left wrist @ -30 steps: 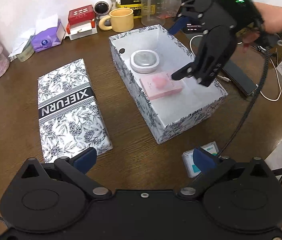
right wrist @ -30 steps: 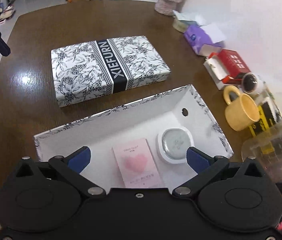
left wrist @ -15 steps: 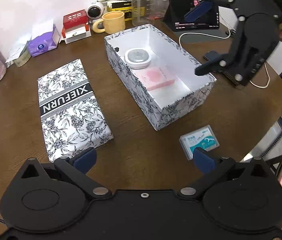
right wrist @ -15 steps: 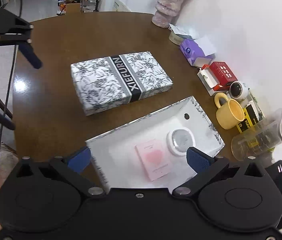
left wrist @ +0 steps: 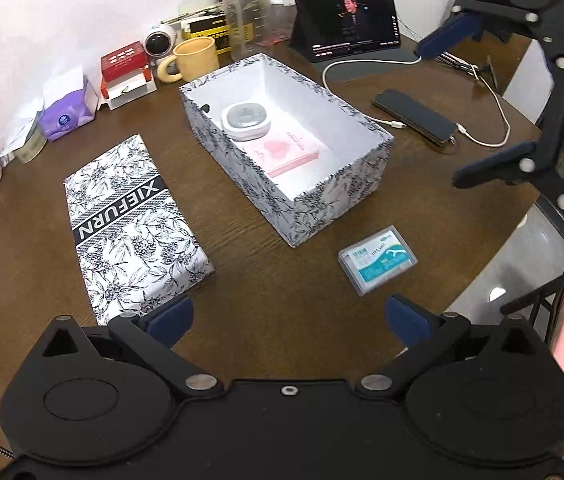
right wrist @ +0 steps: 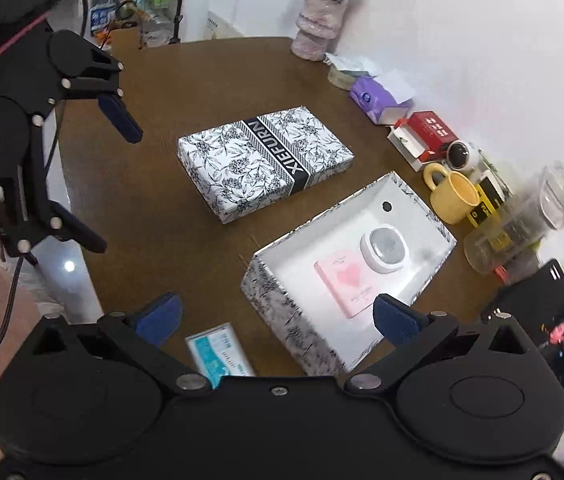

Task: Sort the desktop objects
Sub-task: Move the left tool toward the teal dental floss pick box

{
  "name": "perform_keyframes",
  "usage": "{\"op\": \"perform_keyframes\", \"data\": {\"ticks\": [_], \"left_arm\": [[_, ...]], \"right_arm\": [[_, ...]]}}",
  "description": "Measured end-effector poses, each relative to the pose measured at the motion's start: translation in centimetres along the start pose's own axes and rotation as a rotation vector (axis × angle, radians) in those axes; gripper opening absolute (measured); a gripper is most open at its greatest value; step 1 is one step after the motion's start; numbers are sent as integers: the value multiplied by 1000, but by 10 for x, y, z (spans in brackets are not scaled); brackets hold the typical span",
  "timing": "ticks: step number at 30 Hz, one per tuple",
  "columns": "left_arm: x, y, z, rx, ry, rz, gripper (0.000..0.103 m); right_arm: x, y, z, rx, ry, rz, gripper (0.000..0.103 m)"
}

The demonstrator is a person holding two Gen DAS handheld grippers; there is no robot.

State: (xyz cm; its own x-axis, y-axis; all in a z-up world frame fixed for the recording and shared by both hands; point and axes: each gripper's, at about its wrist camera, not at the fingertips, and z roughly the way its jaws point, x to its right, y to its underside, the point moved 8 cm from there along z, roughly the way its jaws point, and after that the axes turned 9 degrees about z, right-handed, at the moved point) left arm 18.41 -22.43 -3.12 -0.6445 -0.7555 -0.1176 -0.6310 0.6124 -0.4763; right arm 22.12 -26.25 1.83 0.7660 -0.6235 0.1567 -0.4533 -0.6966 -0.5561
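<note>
On the brown table [left wrist: 282, 312], the open box [left wrist: 334, 184] already holds a pink card [left wrist: 286, 152] and a round case [left wrist: 245, 120]. A blue-labelled packet [left wrist: 378, 259], seemingly plastic, lies near it, unsorted; the lid [left wrist: 129, 224] waits left. Left gripper [left wrist: 288, 318] and right gripper [right wrist: 275, 316] gape empty.

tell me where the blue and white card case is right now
The card case lies flat on the table, just beyond the open patterned box's near corner, low centre-right in the left wrist view.
</note>
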Motion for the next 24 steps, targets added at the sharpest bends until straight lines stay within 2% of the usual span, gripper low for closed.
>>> {"op": "perform_keyframes", "data": {"ticks": [5, 10, 24], "left_arm": [[9, 4, -3, 5, 8, 33, 103], [19, 9, -6, 9, 17, 66, 103], [37, 14, 9, -22, 59, 140, 103]], "right_arm": [[-14, 12, -21, 19, 9, 27, 103], [-26, 31, -32, 3, 24, 57, 103], [-42, 73, -23, -70, 21, 119, 103]]}}
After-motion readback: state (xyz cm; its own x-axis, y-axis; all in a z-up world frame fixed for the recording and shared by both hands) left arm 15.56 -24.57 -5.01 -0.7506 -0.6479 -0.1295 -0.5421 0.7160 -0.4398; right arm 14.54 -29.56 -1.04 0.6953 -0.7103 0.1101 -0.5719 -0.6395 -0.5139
